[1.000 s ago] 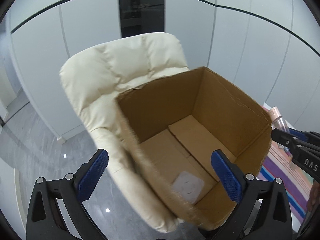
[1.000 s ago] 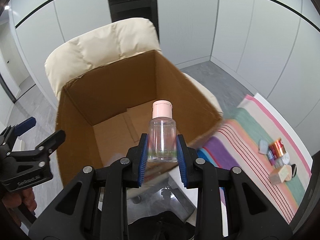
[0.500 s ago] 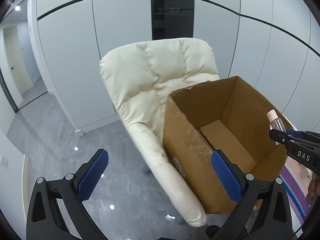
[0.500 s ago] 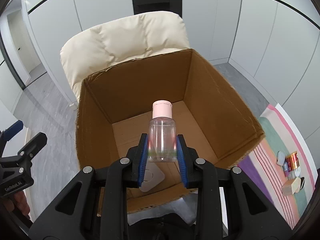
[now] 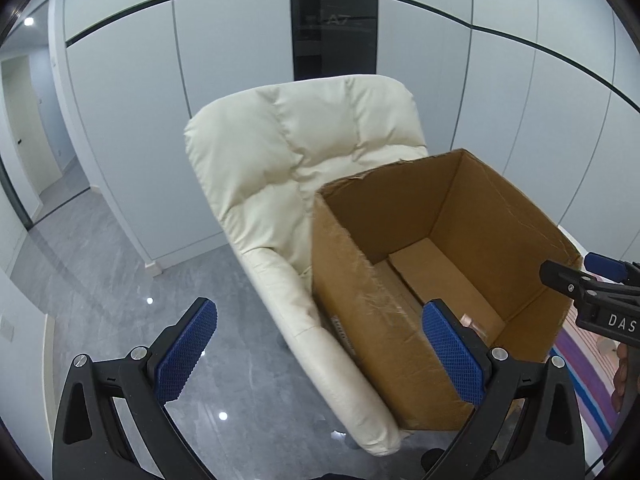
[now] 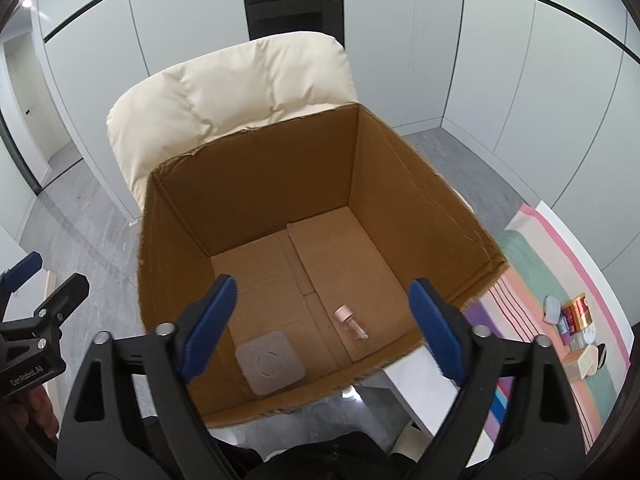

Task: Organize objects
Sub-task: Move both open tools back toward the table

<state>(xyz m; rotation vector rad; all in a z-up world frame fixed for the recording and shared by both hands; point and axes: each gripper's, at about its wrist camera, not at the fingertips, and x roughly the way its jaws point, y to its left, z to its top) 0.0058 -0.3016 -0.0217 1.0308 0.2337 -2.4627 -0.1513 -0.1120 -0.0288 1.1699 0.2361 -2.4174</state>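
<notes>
My left gripper point(image 5: 320, 354) is spread wide and empty beside the cream chair point(image 5: 304, 148). On that chair sits an open cardboard box point(image 6: 256, 184) holding a flat grey square pad point(image 6: 269, 361) at its near left and, to the right, a small clear bottle with a pink cap point(image 6: 352, 323) lying on its side. My right gripper point(image 6: 320, 326) hangs above the box, its jaws having just been opening, nothing between them; small items sit on the striped cloth point(image 6: 536, 256) at far right.

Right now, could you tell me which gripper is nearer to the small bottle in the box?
Right. The right gripper hangs open above the bottle; the left gripper is beside the box, outside it.
</notes>
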